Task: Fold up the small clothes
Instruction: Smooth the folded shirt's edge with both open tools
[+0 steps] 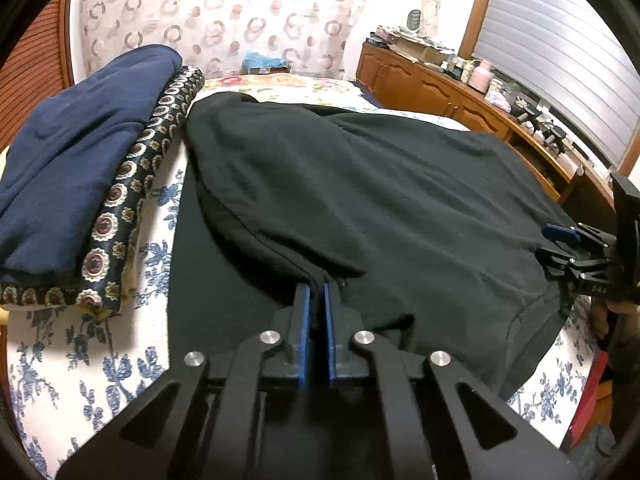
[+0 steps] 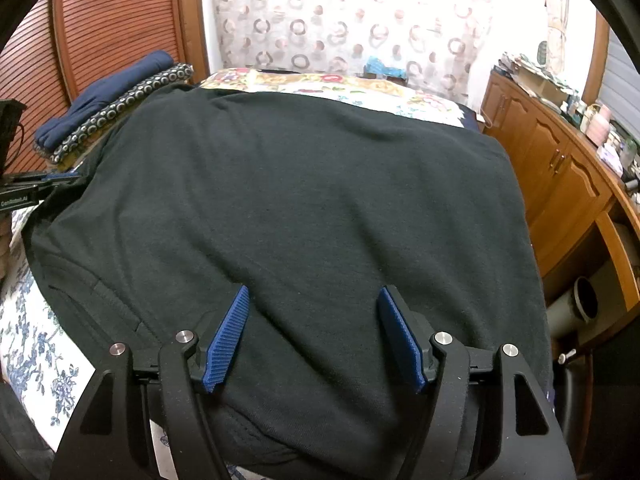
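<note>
Left wrist view: our left hand-held gripper [image 1: 316, 292] pinches black shirt [image 1: 380, 184] fold; right hand-held gripper [image 2: 314, 300] open above it; soft, limp, we'd take hem

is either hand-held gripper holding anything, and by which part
The left hand-held gripper is shut on a fold at the near edge of the black garment. The right hand-held gripper is open over it, holding nothing.

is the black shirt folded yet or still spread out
Partly folded: the black shirt lies spread across the bed, but one side is doubled over onto it, its edge pinched in the shut left gripper.
</note>
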A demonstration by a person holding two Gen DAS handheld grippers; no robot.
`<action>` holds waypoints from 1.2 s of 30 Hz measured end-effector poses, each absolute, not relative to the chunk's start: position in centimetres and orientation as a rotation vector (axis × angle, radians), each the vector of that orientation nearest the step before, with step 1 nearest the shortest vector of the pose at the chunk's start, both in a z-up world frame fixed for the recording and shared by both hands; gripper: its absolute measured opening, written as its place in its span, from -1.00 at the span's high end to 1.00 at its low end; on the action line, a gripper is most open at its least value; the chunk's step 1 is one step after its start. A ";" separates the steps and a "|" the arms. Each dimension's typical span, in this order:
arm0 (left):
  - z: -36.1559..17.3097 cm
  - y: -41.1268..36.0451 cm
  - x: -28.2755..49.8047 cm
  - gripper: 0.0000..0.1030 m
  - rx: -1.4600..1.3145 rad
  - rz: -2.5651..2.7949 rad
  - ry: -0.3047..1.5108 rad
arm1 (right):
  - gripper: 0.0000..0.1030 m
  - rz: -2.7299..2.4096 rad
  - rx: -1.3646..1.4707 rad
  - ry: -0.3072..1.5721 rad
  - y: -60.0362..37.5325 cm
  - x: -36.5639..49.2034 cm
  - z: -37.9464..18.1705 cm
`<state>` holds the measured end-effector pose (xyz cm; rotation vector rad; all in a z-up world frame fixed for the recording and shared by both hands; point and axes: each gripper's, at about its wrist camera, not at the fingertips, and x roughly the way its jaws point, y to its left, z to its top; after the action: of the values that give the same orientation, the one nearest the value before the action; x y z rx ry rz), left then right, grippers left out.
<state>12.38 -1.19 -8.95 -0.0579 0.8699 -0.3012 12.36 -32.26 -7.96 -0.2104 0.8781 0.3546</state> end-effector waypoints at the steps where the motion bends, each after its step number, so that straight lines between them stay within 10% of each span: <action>1: -8.7 -1.0 12.1 0.96 -0.055 -0.297 0.862 | -0.34 0.355 -0.210 0.878 -32.3 12.4 -8.0; 13: -6.2 4.0 8.4 0.96 -0.050 -0.136 0.814 | -0.34 0.355 -0.209 0.879 -32.3 12.3 -8.0; 24: -7.2 3.4 7.5 -0.02 -0.041 -0.146 0.821 | -0.36 0.355 -0.209 0.879 -32.4 12.3 -8.0; 36: -9.1 2.1 7.7 -0.07 -0.027 -0.152 0.879 | -0.41 0.359 -0.207 0.882 -32.2 12.2 -8.0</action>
<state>7.75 2.09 -9.09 -0.0268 0.8795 -0.1524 12.19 -32.24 -8.01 -0.2067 0.8823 0.3594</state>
